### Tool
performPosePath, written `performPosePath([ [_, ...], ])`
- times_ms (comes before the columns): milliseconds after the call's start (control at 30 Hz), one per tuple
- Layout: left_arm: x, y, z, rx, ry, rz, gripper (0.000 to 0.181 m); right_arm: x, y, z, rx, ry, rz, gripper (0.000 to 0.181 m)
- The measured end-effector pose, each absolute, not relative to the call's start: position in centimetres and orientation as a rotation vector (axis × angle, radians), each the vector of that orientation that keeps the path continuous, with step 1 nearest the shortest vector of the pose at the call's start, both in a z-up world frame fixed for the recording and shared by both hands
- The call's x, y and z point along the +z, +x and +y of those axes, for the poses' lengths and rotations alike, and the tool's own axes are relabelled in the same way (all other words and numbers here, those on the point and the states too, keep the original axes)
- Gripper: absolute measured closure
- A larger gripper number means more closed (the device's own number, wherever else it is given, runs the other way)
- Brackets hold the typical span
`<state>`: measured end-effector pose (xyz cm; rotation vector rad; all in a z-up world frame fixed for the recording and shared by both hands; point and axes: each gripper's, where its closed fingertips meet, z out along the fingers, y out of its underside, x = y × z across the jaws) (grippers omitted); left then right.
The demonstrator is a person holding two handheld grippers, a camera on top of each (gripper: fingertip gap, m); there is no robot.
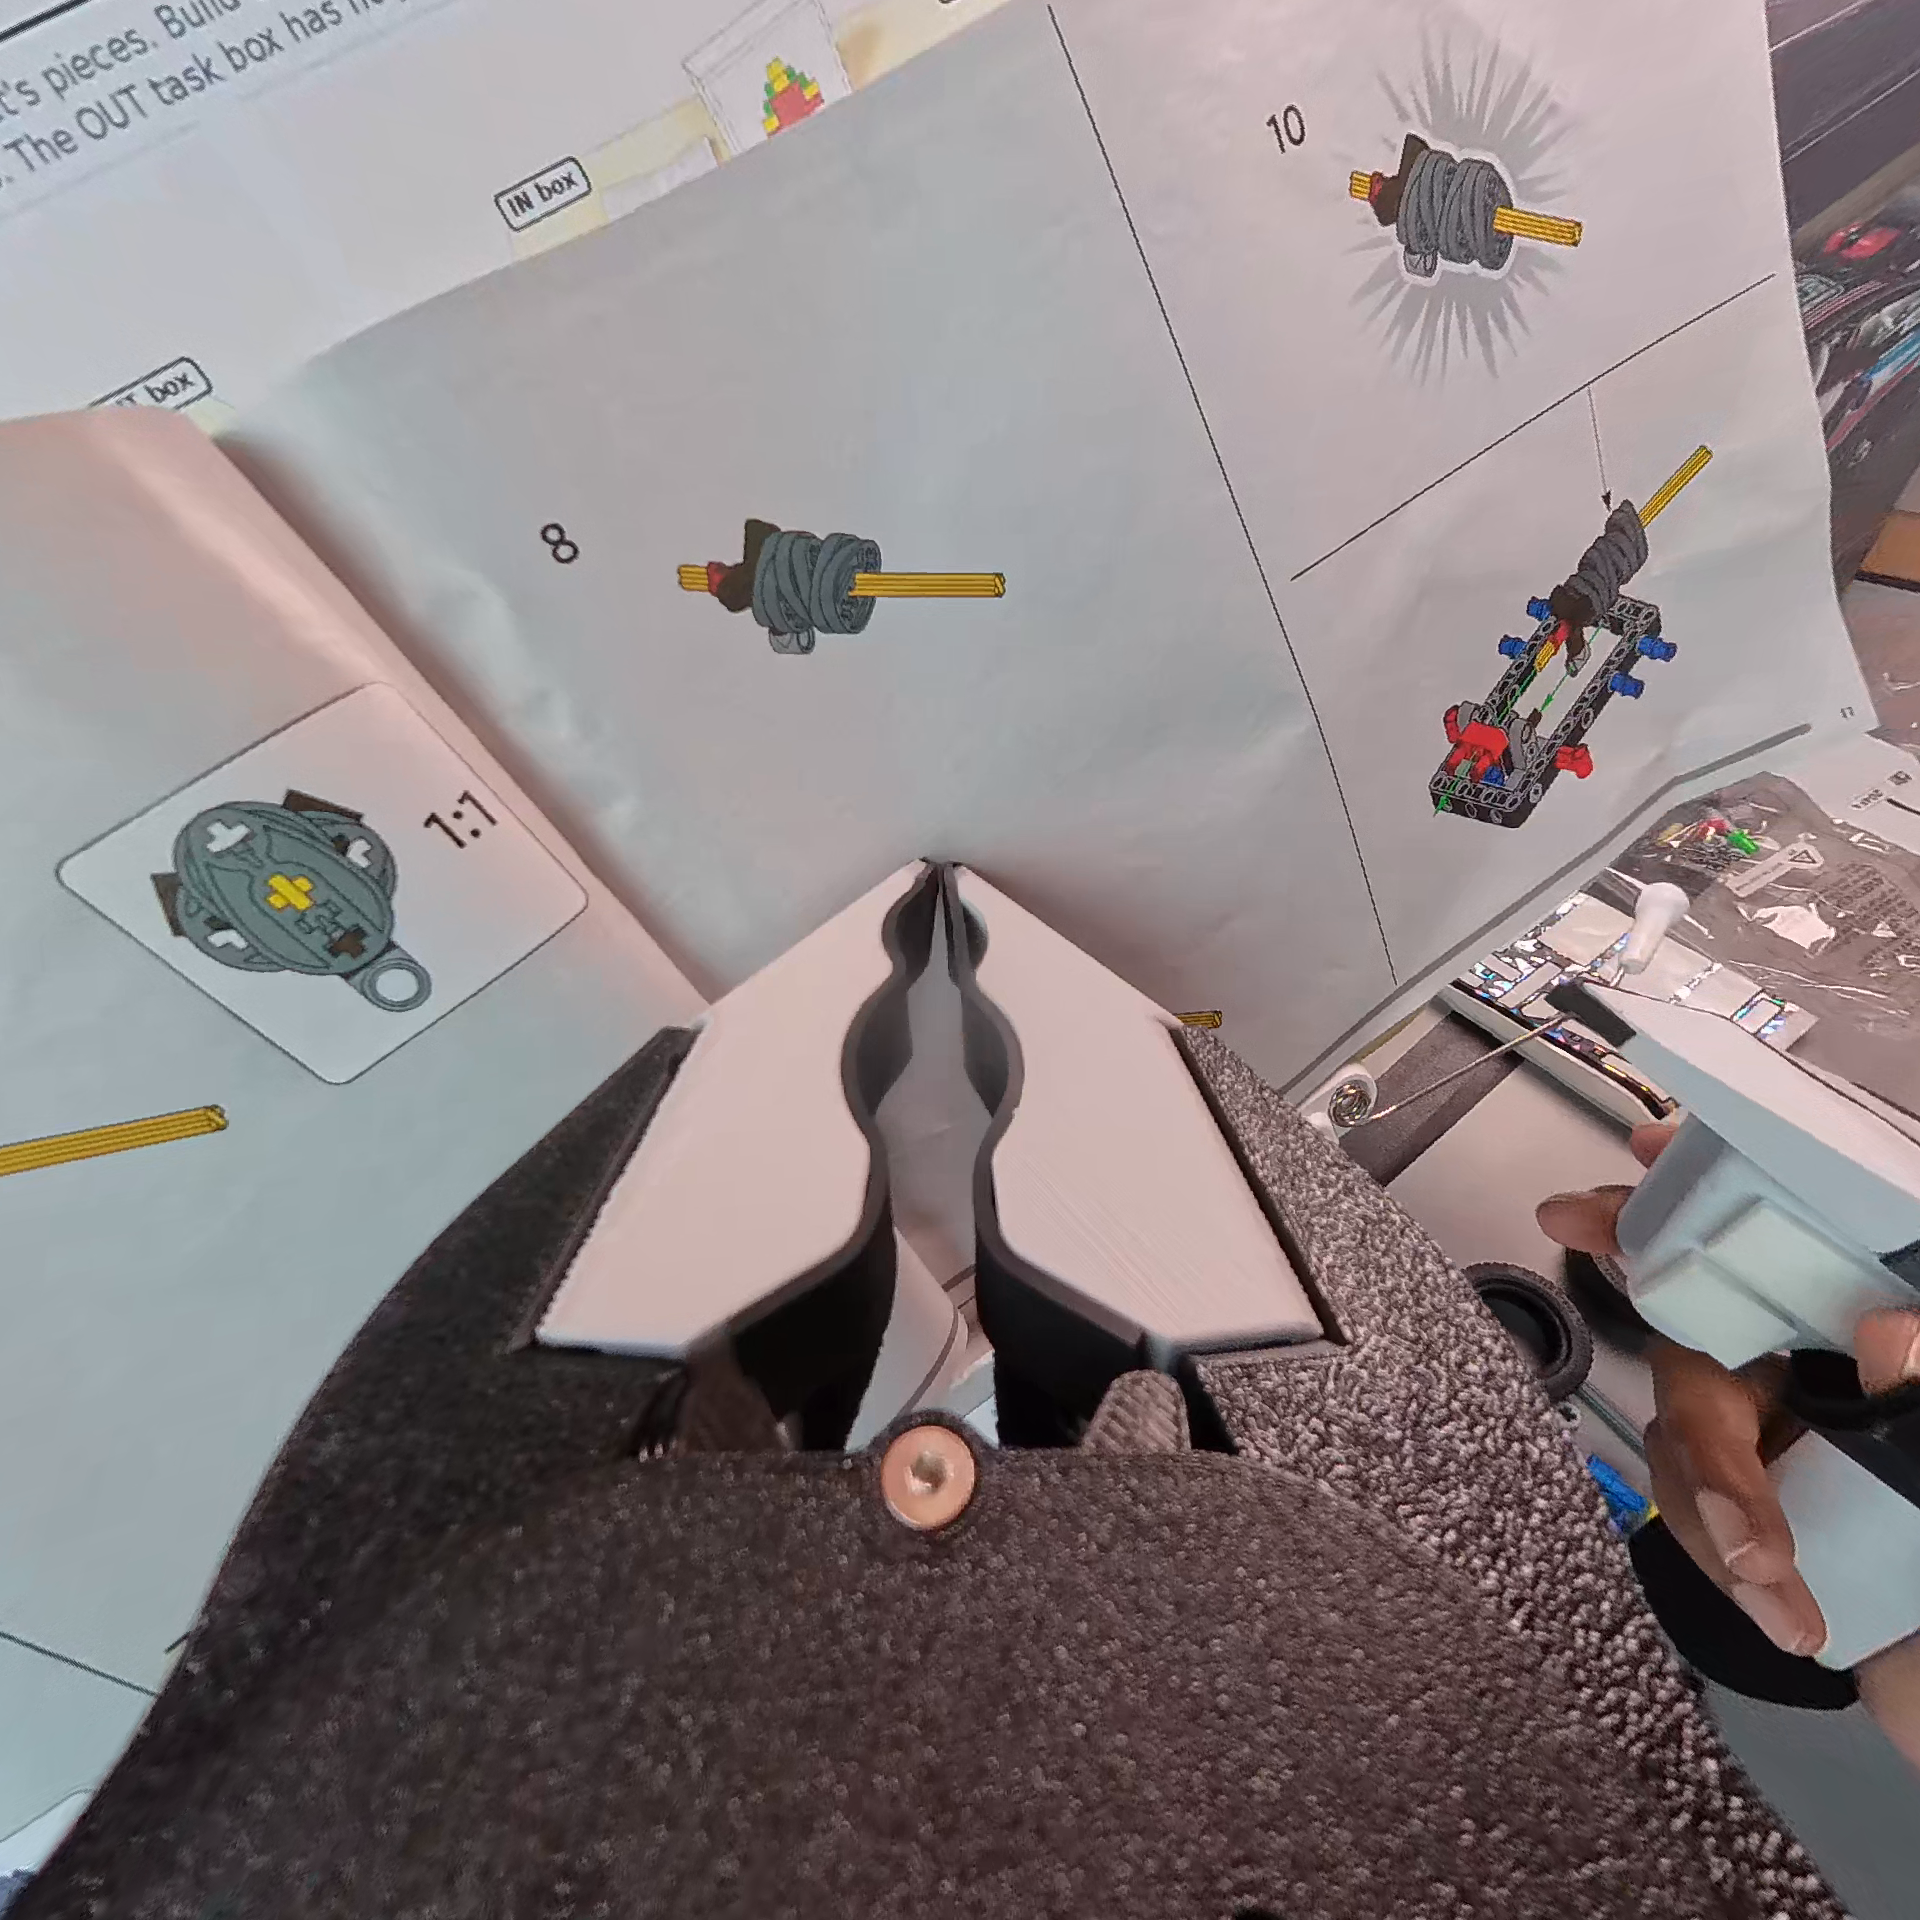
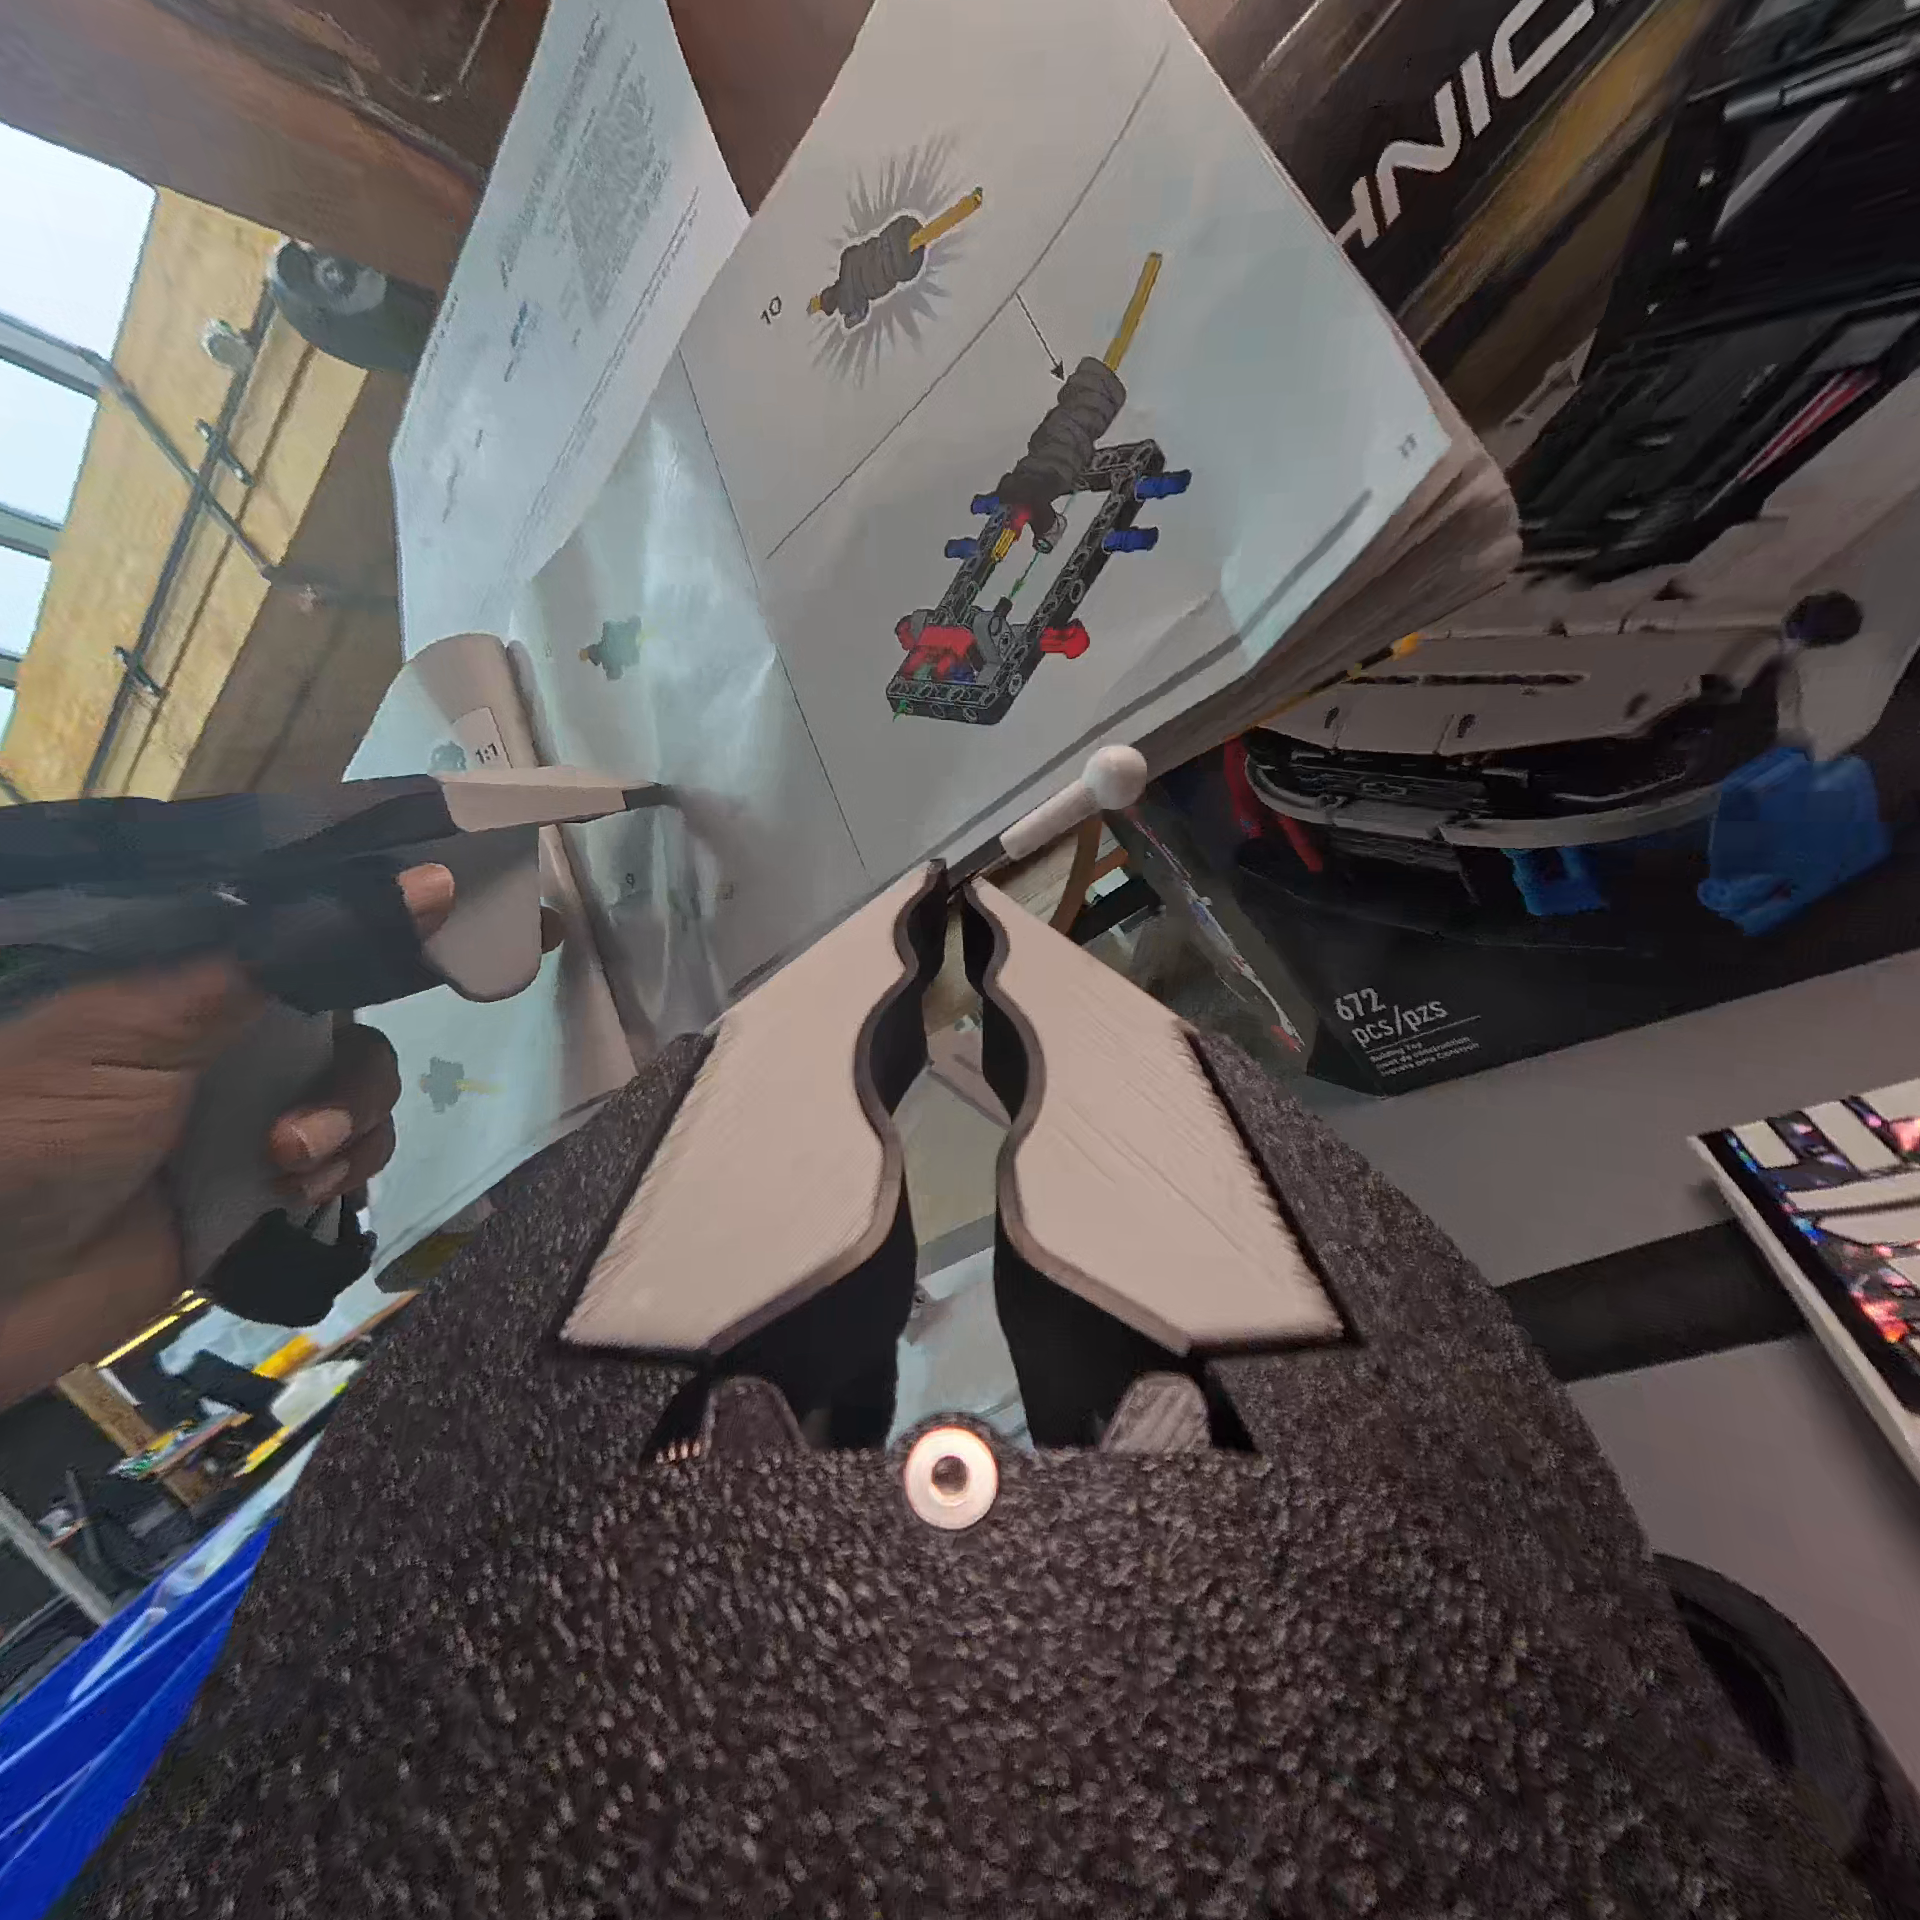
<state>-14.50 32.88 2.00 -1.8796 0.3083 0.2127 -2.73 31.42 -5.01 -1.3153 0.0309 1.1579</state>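
An open building-instruction booklet (image 1: 935,416) stands tilted up, showing drawings of a grey wound part on a yellow axle. My left gripper (image 1: 940,868) is shut, its tips pressed against the middle of the page. It also shows at the left of the right wrist view (image 2: 655,797), where the paper puckers around the tips; I cannot tell if paper is pinched. My right gripper (image 2: 954,883) is shut on a thin stick with a white ball end (image 2: 1112,774), just below the booklet's (image 2: 1039,416) lower edge.
A black set box with a car picture (image 2: 1558,312) stands behind the booklet. A printed sheet (image 1: 312,104) lies behind the page. A clear bag of parts (image 1: 1818,883), a black tyre (image 1: 1527,1330) and a board with shiny strips (image 2: 1849,1247) lie on the grey table (image 2: 1558,1195). My right fingertips sit around 15 cm from my left ones.
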Motion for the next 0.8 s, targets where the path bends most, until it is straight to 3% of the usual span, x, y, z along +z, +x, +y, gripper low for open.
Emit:
performPosePath([
  [200,2.0,-14.4,32.9,0.220,-1.886,0.303,0.178,-2.2,-3.6,31.1,0.901,-1.268,-0.188,0.180],
  [367,2.0,-14.3,32.6,0.189,-1.878,0.309,0.178,0.3,-8.9,30.4,0.598,-1.191,-0.695,0.181],
  [533,2.1,-14.3,32.3,0.095,-1.880,0.337,0.180,-3.3,-13.6,28.2,0.088,-0.927,-1.320,0.180],
  [800,2.4,-15.7,30.5,0.057,-1.885,0.375,0.165,-4.1,-13.6,27.7,0.034,-0.924,-1.410,0.179],
])
